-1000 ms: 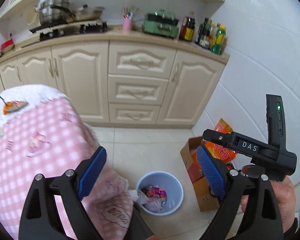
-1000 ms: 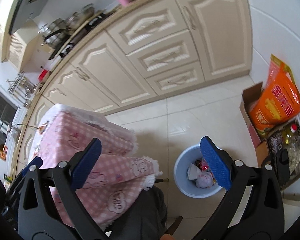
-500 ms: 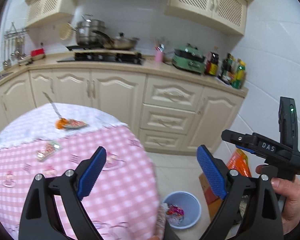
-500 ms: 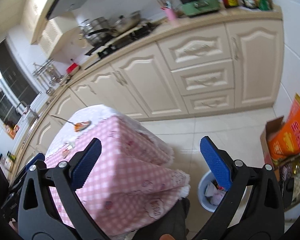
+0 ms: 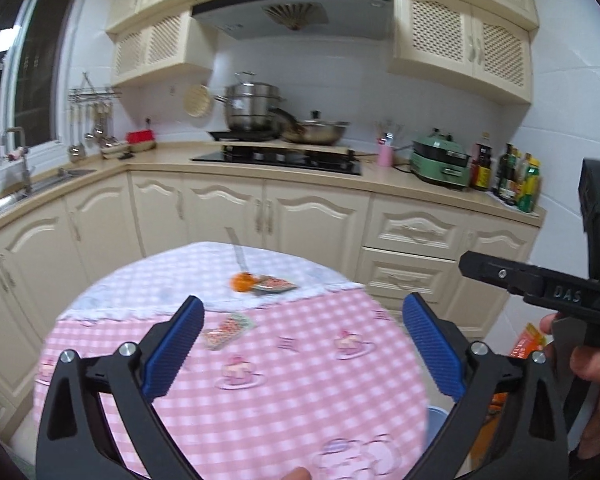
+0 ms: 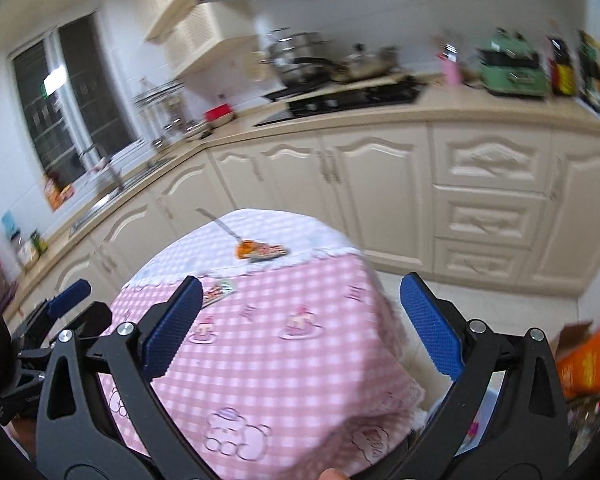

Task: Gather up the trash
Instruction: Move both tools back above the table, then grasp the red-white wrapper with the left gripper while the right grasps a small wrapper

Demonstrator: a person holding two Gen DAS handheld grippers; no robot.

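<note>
A home kitchen. Cream cabinets (image 5: pixel 316 216) run under a beige L-shaped counter with a black gas hob (image 5: pixel 278 157), a steel steamer pot (image 5: pixel 253 106) and a wok (image 5: pixel 320 131) below a range hood (image 5: pixel 292 14). A sink (image 5: pixel 4 204) sits beneath the window, ladles hang on a rail (image 5: pixel 94 94), and sauce bottles (image 5: pixel 512 176) stand beside a green electric cooker (image 5: pixel 442 159). A small round table wears a pink checked cloth (image 5: pixel 300 368).

A flat red-patterned wrapper (image 5: pixel 229 327) lies mid-counter; another wrapper (image 5: pixel 274 284) lies toward the far edge, just beside an orange peel (image 5: pixel 242 281). Details are blurred.
</note>
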